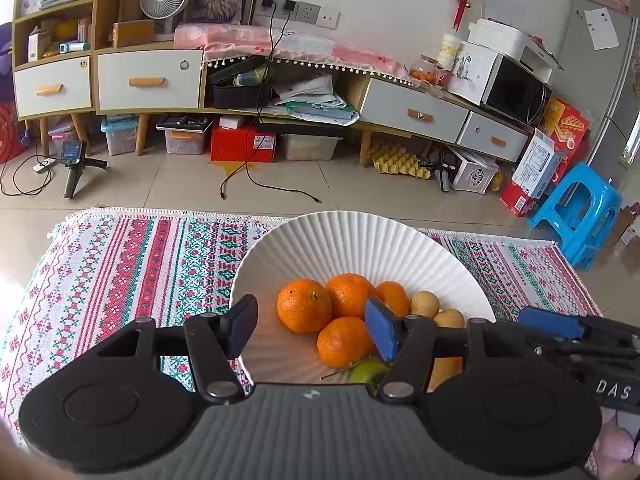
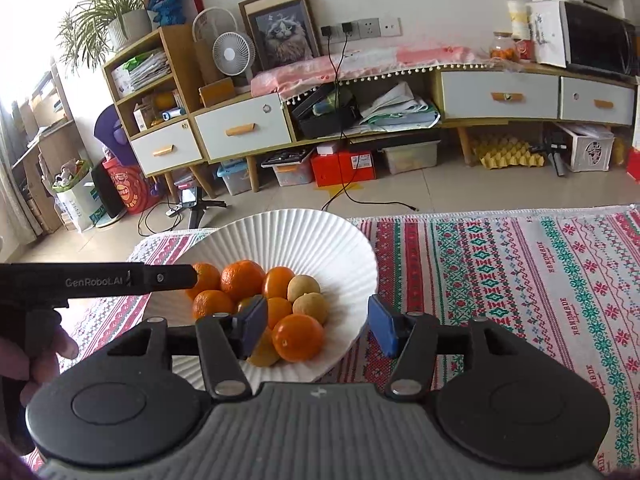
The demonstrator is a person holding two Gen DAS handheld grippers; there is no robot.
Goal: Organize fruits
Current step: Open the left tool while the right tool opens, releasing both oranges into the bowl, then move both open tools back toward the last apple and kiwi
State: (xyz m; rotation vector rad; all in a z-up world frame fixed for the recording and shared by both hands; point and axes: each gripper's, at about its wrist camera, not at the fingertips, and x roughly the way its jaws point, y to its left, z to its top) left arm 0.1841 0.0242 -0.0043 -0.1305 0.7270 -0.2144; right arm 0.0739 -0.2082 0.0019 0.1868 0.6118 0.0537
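With the left gripper (image 1: 312,330) parted and empty over the white bowl (image 1: 360,236) of oranges (image 1: 304,305), draw both claws back gently, the right gripper (image 2: 318,330) likewise released over its near rim.

Left gripper (image 1: 312,330) black linkages, blue pads, silver pivot screws, ribbed grey body, right gripper (image 2: 318,328) alike

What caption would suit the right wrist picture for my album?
Open right hand-held gripper poised over a white fluted bowl of oranges and lemons on a patterned tablecloth.
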